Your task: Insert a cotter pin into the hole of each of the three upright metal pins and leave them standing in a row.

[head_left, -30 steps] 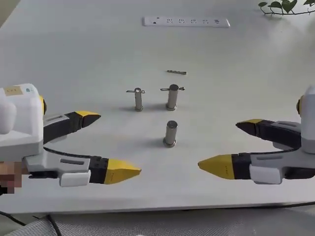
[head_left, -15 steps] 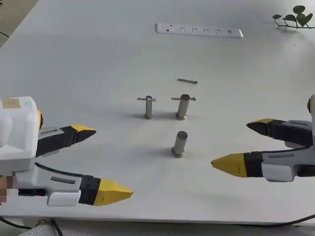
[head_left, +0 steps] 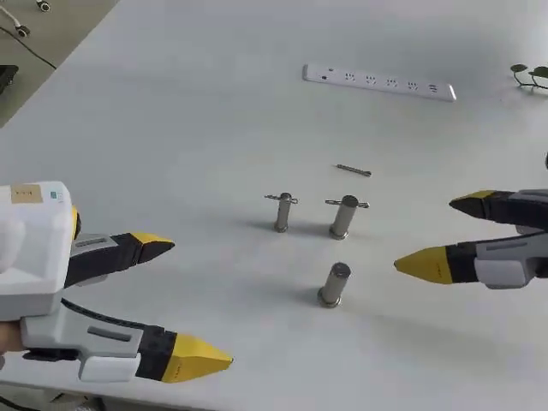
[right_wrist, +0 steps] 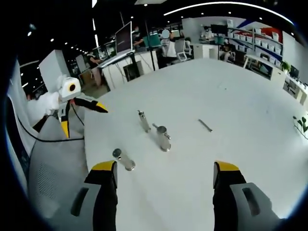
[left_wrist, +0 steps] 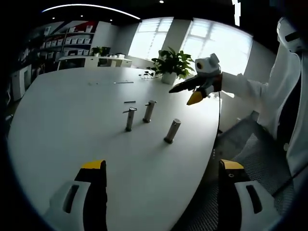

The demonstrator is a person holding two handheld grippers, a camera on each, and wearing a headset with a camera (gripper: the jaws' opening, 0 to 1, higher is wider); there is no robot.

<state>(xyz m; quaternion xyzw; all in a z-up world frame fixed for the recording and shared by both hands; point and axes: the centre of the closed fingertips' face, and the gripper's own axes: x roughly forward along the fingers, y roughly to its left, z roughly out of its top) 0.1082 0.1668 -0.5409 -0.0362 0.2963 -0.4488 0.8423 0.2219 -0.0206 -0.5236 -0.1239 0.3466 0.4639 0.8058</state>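
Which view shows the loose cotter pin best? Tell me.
Head view: the loose cotter pin lies sharp on the bare table. Right gripper view shows it thinner; left gripper view, a faint dark sliver.

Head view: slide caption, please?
Open left gripper and right gripper flank two cottered upright silver metal pins, a bare front pin and a loose metal cotter pin.
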